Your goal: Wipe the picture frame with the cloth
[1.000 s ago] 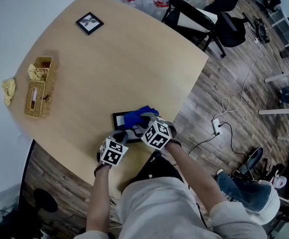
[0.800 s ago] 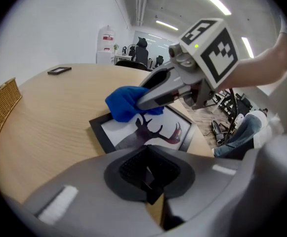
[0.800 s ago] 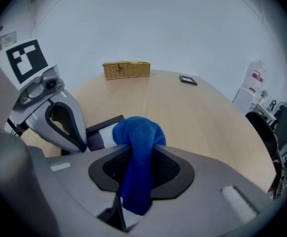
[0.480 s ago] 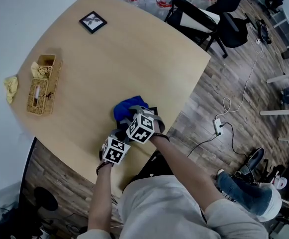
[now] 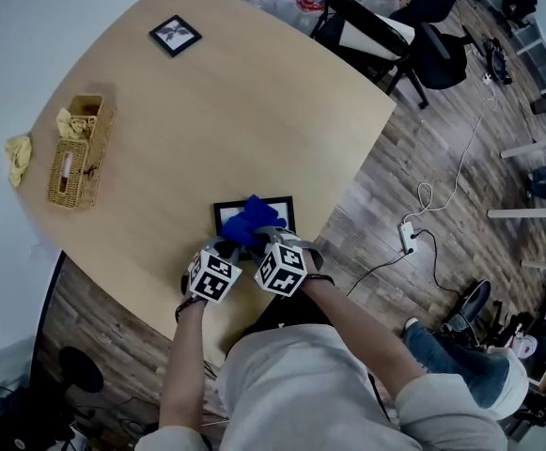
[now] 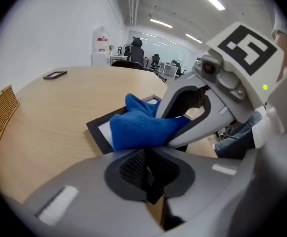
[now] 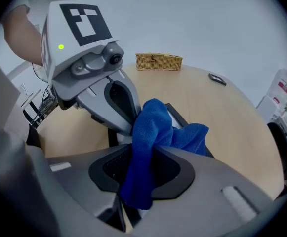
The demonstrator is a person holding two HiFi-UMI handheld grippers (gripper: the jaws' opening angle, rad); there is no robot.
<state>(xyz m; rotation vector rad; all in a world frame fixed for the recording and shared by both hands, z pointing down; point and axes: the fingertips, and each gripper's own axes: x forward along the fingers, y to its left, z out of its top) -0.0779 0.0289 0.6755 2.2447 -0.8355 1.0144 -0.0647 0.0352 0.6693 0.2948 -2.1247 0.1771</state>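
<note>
Only the right gripper view shows the grip itself: the right tongs (image 7: 141, 174) are clenched on the blue cloth (image 7: 155, 127), a fold hanging down between the jaws and the rest bunched ahead of them. The left gripper view shows the left tongs (image 6: 146, 164) pressed together with nothing between them, just short of the black picture frame (image 6: 98, 131). From the head view alone comes the layout. The frame lies flat near the worktop (image 5: 254, 120) edge closest to the person, the cloth sits on its near middle, and both tongs crowd its near side, hiding that edge.

Well apart, a wicker basket (image 5: 78, 154) stands at the left edge with a yellow rag (image 5: 16, 156) beyond it. A small frame (image 5: 176, 37) lies at the far side, and black chairs (image 5: 385, 22) stand past the worktop.

Half a second ago the cloth sat further left and covered most of the frame. Now the frame's far edge and both far corners are bare, and the right tongs have come back toward the person.
</note>
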